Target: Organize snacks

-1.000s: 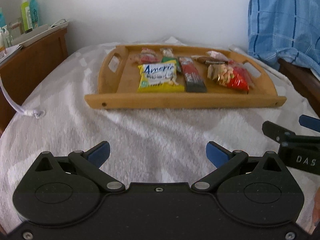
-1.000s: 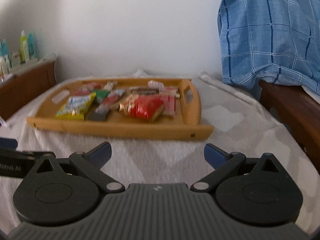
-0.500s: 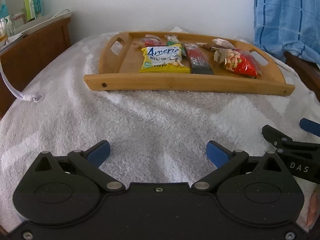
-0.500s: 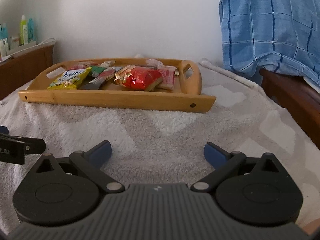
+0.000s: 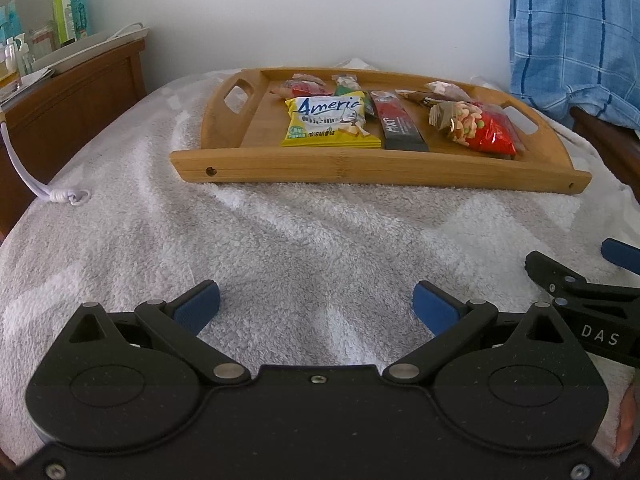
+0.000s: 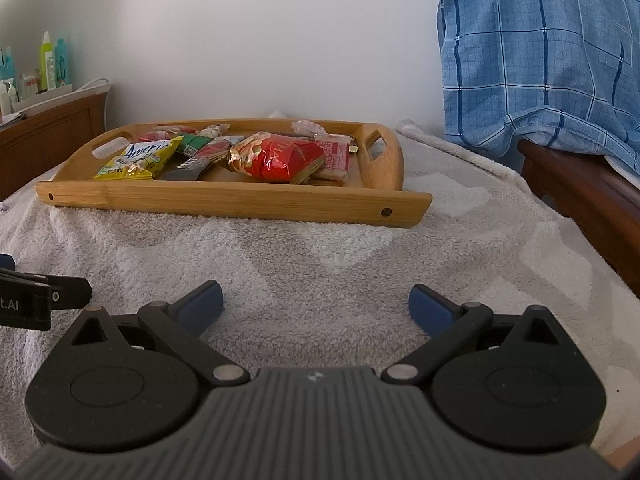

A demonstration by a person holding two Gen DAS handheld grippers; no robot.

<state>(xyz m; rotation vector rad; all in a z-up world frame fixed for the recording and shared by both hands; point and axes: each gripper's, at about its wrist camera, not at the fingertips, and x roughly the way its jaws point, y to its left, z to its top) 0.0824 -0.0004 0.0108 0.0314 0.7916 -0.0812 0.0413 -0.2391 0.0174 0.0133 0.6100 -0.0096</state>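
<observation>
A wooden tray (image 5: 360, 170) (image 6: 240, 202) with handle cut-outs sits on a white towel and holds several snacks. They include a yellow "Americ" bag (image 5: 330, 126) (image 6: 138, 160), a red and black bar (image 5: 398, 126), and a red bag of coloured crackers (image 5: 476, 128) (image 6: 276, 156). My left gripper (image 5: 316, 306) is open and empty, low over the towel well in front of the tray. My right gripper (image 6: 316, 304) is open and empty, also in front of the tray; it shows at the right edge of the left wrist view (image 5: 580, 284).
The white towel (image 5: 280, 248) covers the surface. A wooden cabinet (image 5: 68, 92) with bottles stands at the left. A blue checked cloth (image 6: 540, 52) hangs over a wooden frame (image 6: 580, 184) at the right. A white cord (image 5: 52, 192) lies on the towel at left.
Both grippers dropped low towards the towel and then rose slightly again, staying open. The tray and snacks have not moved.
</observation>
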